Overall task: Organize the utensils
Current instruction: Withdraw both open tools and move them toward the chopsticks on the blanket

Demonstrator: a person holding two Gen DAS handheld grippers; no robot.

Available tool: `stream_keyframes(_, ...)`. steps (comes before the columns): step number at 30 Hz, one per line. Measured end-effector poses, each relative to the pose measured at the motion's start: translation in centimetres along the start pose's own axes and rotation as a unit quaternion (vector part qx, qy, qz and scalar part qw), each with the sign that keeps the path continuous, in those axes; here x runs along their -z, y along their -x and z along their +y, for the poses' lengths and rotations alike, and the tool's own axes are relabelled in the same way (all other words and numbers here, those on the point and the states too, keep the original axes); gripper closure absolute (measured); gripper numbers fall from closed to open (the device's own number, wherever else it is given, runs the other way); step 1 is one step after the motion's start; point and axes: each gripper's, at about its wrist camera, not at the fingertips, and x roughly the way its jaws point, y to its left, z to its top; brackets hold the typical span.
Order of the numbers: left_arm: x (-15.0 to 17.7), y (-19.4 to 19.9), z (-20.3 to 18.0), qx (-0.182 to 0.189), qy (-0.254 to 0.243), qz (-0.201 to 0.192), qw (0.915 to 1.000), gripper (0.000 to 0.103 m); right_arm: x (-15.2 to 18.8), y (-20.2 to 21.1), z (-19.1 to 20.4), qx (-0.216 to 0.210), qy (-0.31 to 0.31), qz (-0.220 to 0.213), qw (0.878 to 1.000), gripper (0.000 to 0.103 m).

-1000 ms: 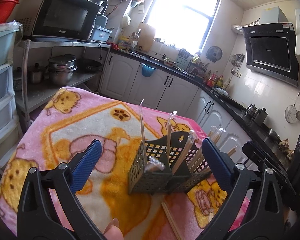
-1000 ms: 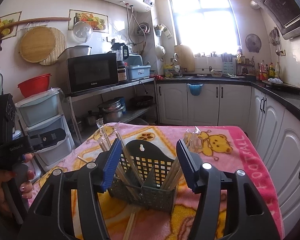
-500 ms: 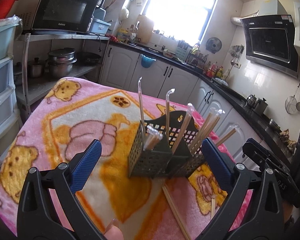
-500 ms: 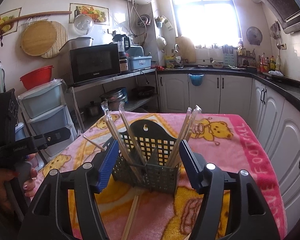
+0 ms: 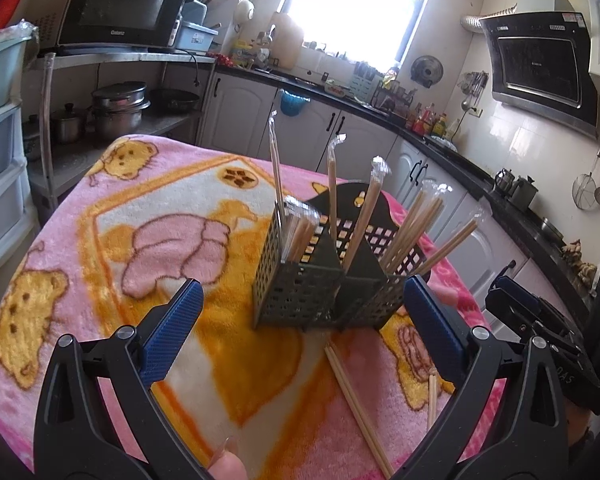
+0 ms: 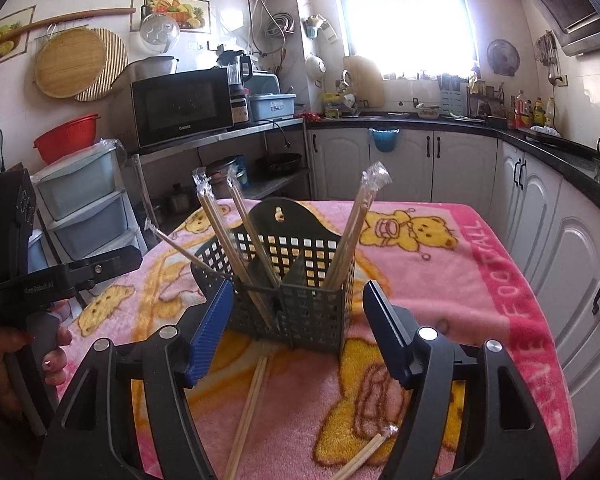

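A dark green perforated utensil holder [image 5: 328, 280] stands on the pink bear blanket [image 5: 160, 220]; it also shows in the right wrist view [image 6: 288, 300]. Several plastic-wrapped wooden chopsticks [image 5: 364, 216] stand in its compartments [image 6: 228, 224]. A loose pair of chopsticks [image 5: 356, 396] lies on the blanket in front of the holder [image 6: 252, 396]. Another wrapped pair [image 6: 364, 452] lies near the right gripper. My left gripper [image 5: 300, 332] is open and empty, just short of the holder. My right gripper [image 6: 296, 332] is open and empty, its fingers either side of the holder.
The blanket-covered table sits in a kitchen. A metal shelf with a microwave [image 6: 180, 108] and pots [image 5: 116, 108] stands at the left, plastic drawers [image 6: 84, 208] beside it. White cabinets [image 6: 420, 164] under a black counter run along the back and right.
Both grippers have pulled back and risen a little, so the holder looks smaller and more of the loose chopsticks on the blanket show. Both stay open.
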Motion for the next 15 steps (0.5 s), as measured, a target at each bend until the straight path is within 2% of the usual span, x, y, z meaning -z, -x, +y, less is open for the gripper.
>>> stream_keyframes(15, 3.1, -3.5, -1.4, -0.002, -0.014, 0.058, 0.9982, 0.011, 3.7, -1.1, -1.8, 0.017, -0.013, 0.053, 0.998, 0.038)
